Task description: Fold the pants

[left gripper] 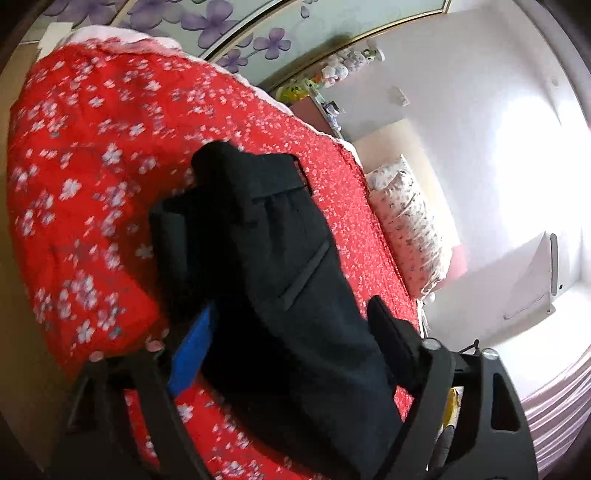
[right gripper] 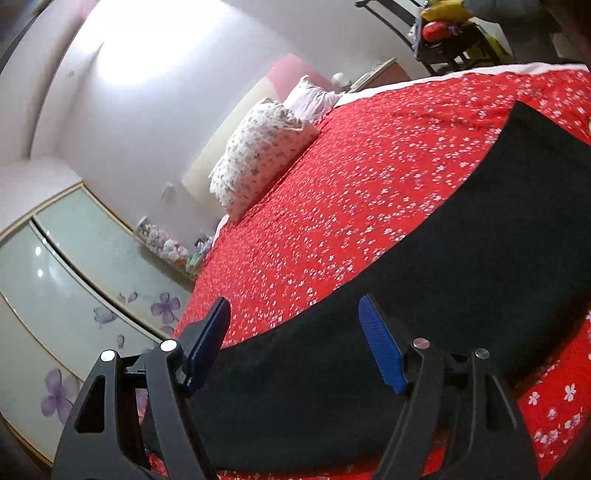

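Note:
Black pants [left gripper: 280, 258] lie on the red flowered bedspread [left gripper: 92, 166], waistband at the far end with a fold of cloth bunched at its left. My left gripper [left gripper: 291, 343] straddles the near part of the pants. Its blue pad [left gripper: 192, 350] is at the cloth's left edge and its black finger [left gripper: 391, 343] at the right edge, with no clear squeeze showing. In the right wrist view a long black pants leg [right gripper: 461, 258] runs from the lower left up to the right. My right gripper [right gripper: 295, 343] stands open just above that leg, blue pads [right gripper: 380, 350] apart.
A flowered pillow [right gripper: 258, 155] and a pale pink pillow [right gripper: 314, 98] lie at the head of the bed by the white wall. A wardrobe with purple-flower glass doors [right gripper: 74, 277] stands along one side. A dark chair piled with things [right gripper: 454, 33] stands past the far bed edge.

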A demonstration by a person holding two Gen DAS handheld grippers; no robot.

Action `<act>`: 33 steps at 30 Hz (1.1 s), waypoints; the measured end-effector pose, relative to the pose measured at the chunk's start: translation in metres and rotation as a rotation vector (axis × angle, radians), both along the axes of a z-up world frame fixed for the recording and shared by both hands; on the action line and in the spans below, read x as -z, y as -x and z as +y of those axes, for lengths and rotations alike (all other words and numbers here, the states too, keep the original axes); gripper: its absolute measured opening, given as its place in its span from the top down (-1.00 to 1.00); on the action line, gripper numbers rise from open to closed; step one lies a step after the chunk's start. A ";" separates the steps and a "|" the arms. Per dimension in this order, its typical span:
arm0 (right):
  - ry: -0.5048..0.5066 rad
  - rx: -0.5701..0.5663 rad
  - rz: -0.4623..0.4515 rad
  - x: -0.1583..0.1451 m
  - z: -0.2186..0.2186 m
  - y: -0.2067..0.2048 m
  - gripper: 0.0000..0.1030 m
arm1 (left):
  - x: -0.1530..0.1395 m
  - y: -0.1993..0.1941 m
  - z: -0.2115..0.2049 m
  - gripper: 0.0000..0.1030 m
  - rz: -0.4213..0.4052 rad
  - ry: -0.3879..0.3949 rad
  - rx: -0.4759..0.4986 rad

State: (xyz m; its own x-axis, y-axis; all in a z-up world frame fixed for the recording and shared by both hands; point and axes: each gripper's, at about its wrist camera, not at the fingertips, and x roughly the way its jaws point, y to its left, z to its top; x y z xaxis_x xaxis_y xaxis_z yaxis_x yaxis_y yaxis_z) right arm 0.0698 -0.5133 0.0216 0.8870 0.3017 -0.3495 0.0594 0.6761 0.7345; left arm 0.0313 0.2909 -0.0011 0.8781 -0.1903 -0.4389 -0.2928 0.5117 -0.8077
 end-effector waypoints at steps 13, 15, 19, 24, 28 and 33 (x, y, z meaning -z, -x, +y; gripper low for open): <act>0.018 -0.041 0.016 0.002 0.009 -0.003 -0.43 | -0.001 -0.024 -0.005 0.80 0.138 -0.066 0.012; 0.016 -0.041 0.014 0.002 0.008 -0.003 -0.43 | -0.011 -0.015 -0.009 0.82 0.116 -0.120 0.007; 0.011 -0.029 0.005 0.000 0.005 0.001 -0.43 | -0.006 -0.009 -0.011 0.78 0.140 -0.182 0.004; 0.070 0.107 0.011 -0.009 -0.013 0.016 -0.45 | -0.001 -0.008 -0.009 0.34 0.165 -0.198 -0.036; 0.067 0.370 -0.003 -0.016 -0.057 0.059 -0.79 | -0.020 0.016 -0.018 -0.59 0.129 -0.332 -0.190; -0.109 0.595 0.017 0.010 -0.123 0.115 -0.69 | -0.054 0.039 -0.058 -0.85 -0.036 -0.599 -0.270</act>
